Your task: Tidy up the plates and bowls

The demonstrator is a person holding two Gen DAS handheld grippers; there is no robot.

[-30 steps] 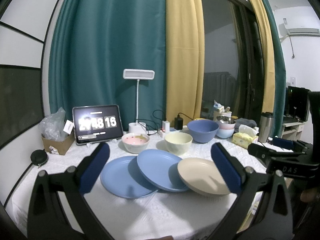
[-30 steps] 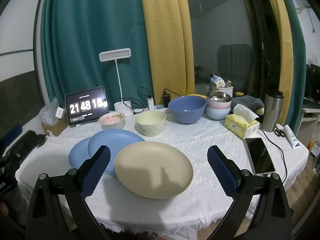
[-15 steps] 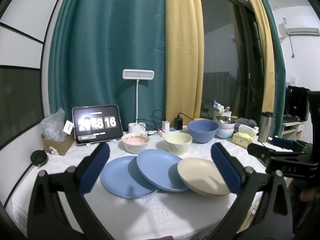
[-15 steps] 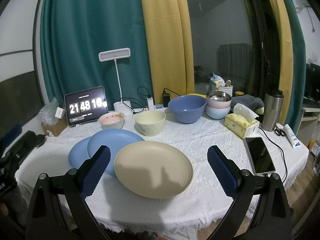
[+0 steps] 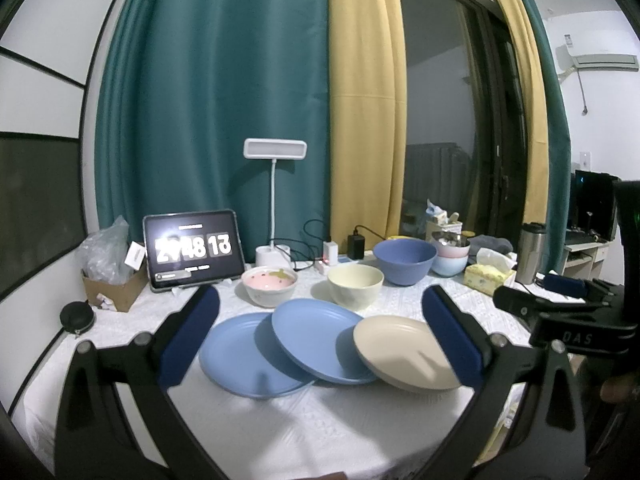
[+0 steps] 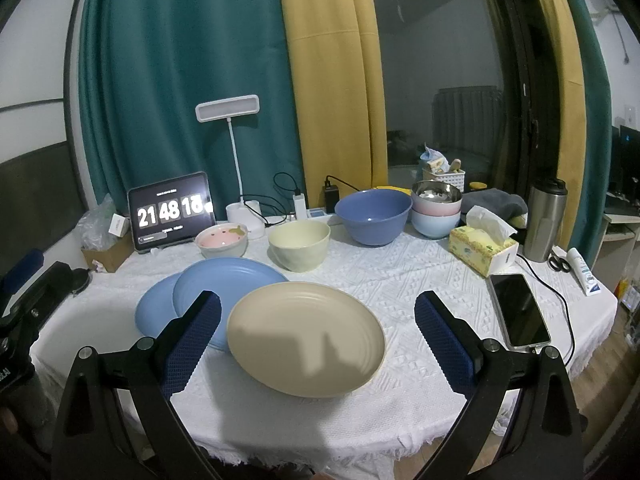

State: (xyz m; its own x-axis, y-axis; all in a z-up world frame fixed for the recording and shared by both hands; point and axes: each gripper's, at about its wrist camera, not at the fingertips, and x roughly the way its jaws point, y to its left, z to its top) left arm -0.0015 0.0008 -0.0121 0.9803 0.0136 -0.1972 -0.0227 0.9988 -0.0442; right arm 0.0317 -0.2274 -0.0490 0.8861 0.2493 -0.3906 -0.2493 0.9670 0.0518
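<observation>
Fingers spread wide on both sides: left gripper (image 5: 320, 336) and right gripper (image 6: 318, 338) hang empty above the near table edge (image 6: 400, 432). Just ahead lies the beige plate (image 6: 306, 338), overlapping two blue plates (image 5: 320, 344). Behind them sit a cream bowl (image 6: 299, 243), pink bowl (image 6: 221, 240) and blue bowl (image 6: 373, 214).

The far blue plate (image 6: 154, 306) is largely covered by the nearer blue plate (image 6: 224, 284), itself overlapped at its edge by the beige plate (image 6: 306, 338). The tablet clock (image 5: 193, 249) digits are blurred in the left wrist view. The steel bowl (image 6: 437, 192) hides the inside of the stacked bowls beneath.
</observation>
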